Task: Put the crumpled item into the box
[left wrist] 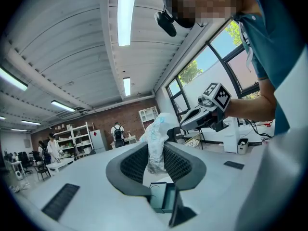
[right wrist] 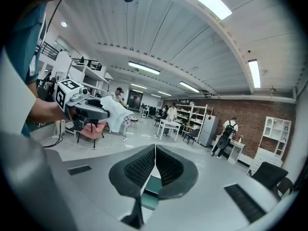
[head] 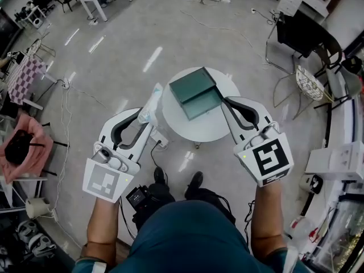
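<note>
Teal shirt [head: 187,232] and both forearms fill the bottom of the head view, shoes [head: 160,176] on the floor below. Left claw [left wrist: 156,142] is clamped at a narrow gap on the crumpled item [head: 151,100], a white crinkly plastic wrapper with pale blue print. The ribbed pads [left wrist: 132,163] press its lower part from both sides, and the rest sticks up past the tips. The item is held in the air at the left edge of the round white desk [head: 199,131], just beside the box [head: 196,92] and not in it. The box is teal, open, with its lid flap laid back, and sits mid-desk. Right claw [right wrist: 155,146] is fully closed, pads touching, nothing between them, and hangs at the desk's right edge near the box corner. A marker cube [head: 271,158] sits on the right gripper, facing up. Background is a workshop with a brick wall, shelves and some people.
</note>
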A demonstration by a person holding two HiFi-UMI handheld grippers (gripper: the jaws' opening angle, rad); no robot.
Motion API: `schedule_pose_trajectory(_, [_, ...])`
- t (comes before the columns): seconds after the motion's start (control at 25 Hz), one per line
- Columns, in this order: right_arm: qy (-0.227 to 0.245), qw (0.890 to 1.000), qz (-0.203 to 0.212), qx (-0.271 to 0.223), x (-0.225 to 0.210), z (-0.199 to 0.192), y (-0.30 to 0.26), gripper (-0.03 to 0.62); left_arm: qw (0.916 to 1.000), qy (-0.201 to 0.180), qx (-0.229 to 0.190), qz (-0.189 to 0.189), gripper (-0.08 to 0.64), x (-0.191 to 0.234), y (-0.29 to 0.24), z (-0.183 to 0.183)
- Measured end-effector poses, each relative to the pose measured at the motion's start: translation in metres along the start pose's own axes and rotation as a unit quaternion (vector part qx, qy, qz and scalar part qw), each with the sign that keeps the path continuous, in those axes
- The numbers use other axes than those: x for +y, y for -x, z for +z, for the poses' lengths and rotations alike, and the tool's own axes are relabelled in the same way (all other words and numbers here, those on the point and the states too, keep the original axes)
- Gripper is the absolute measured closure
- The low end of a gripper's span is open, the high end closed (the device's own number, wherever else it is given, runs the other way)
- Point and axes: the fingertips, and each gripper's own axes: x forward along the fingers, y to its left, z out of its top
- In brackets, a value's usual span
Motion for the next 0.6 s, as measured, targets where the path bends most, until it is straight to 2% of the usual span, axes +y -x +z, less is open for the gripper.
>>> schedule_pose_trajectory(0.16, [0.0, 1.0, -0.011, 0.009, -0.005, -0.004, 0.001, 0.554, 0.9999, -0.001, -0.005, -0.015, 0.457, 0.004, -0.014, 0.0])
schedule_pose_trajectory(0.6, [-0.021, 0.996, -0.07, 0.044, -0.034, -0.029, 0.01, 0.554, 0.9961, 0.003, -0.026, -0.085, 0.457, 0.003, -0.071, -0.008])
